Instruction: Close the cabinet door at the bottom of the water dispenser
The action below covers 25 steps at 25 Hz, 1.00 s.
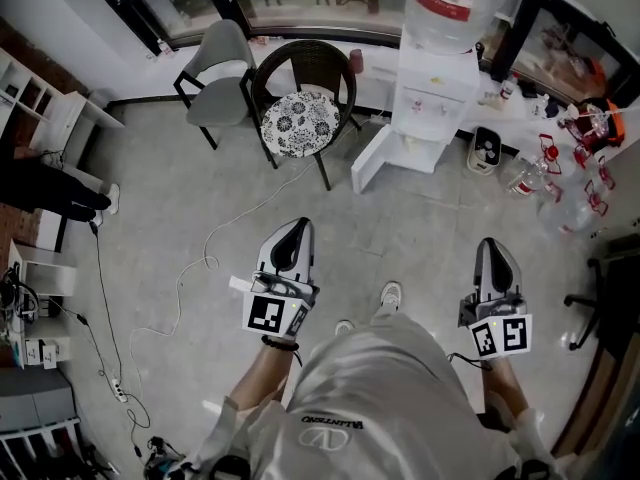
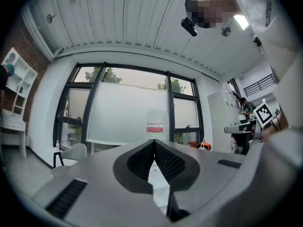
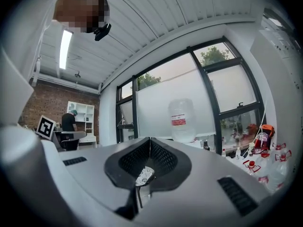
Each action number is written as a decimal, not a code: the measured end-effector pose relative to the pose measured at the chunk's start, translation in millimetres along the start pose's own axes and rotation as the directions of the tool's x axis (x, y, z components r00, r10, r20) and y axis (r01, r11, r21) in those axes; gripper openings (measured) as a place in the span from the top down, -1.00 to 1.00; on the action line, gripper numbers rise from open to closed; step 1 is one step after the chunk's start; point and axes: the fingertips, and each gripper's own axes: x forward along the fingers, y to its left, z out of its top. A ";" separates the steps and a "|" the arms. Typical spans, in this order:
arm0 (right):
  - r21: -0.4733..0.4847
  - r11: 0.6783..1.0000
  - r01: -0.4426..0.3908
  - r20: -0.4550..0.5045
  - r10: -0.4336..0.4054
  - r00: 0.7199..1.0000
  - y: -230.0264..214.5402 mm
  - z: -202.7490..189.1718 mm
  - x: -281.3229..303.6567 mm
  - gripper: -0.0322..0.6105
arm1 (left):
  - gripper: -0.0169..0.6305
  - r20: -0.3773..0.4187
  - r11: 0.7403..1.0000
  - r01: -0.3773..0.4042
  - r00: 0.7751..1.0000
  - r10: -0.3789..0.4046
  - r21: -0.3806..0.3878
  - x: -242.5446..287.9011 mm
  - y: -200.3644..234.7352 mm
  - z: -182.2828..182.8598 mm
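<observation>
The white water dispenser (image 1: 432,93) stands at the far wall with a big clear bottle (image 1: 455,3) on top. Its bottom cabinet door (image 1: 371,158) hangs open, swung out to the left. Both grippers are held level over the floor, well short of it. My left gripper (image 1: 297,226) is shut and holds nothing; my right gripper (image 1: 493,243) is also shut and holds nothing. In the left gripper view the closed jaws (image 2: 154,141) point at the bottle (image 2: 155,125). In the right gripper view the jaws (image 3: 150,139) point left of the bottle (image 3: 182,119).
A dark wicker chair with a patterned cushion (image 1: 301,123) stands just left of the open door, a grey chair (image 1: 220,73) beside it. A white cable (image 1: 200,268) trails across the floor. Red-capped bottles (image 1: 560,183) and a small bin (image 1: 487,150) sit right of the dispenser.
</observation>
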 end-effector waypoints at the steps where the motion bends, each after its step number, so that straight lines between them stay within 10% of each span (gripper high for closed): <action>1: 0.003 1.000 -0.003 -0.001 0.003 1.000 -6.3 -0.2 4.6 0.85 | 0.95 -0.002 1.000 -0.003 1.000 0.003 0.000 6.5 -1.8 -1.3; 25: 0.032 0.988 -0.152 -0.041 0.153 0.987 -76.9 -12.8 75.9 0.85 | 0.95 -0.041 0.996 -0.089 0.995 0.089 0.018 82.5 -30.5 -21.5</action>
